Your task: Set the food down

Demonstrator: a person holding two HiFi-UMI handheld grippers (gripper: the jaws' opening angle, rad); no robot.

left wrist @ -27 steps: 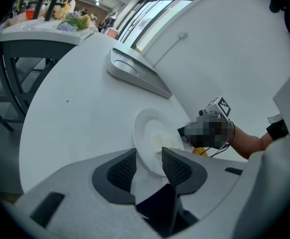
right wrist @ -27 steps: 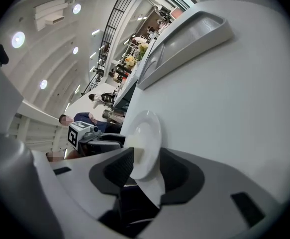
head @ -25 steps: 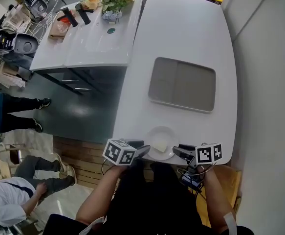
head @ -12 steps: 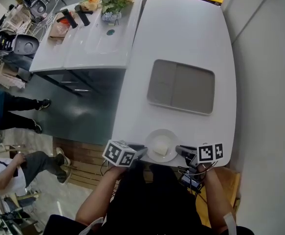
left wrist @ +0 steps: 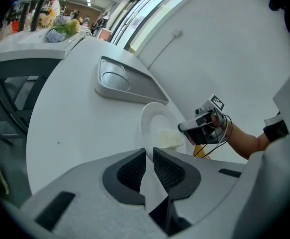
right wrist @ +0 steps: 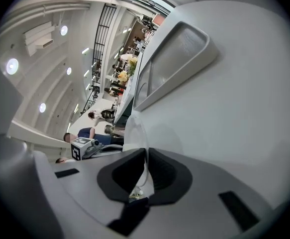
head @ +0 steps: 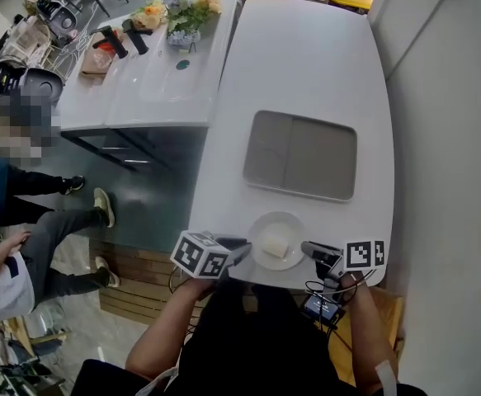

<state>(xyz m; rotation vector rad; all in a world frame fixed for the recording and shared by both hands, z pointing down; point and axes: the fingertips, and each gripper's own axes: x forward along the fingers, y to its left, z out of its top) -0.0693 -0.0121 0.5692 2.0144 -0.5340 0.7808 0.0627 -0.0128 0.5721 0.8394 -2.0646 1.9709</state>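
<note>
Head view steeply overhead, gripper views close, sharing plate (head: 293, 225)

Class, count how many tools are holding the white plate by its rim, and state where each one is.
2. The left tool, jaws closing, has the left rim of the plate between them; the right tool is shut on its right rim. None appears hidden.

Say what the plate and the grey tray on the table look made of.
The plate: probably glazed ceramic or melamine; white, glossy, thin smooth rim. The tray: likely matte plastic; flat grey, rounded moulded corners, no shine, though coated metal can't be ruled out.
</note>
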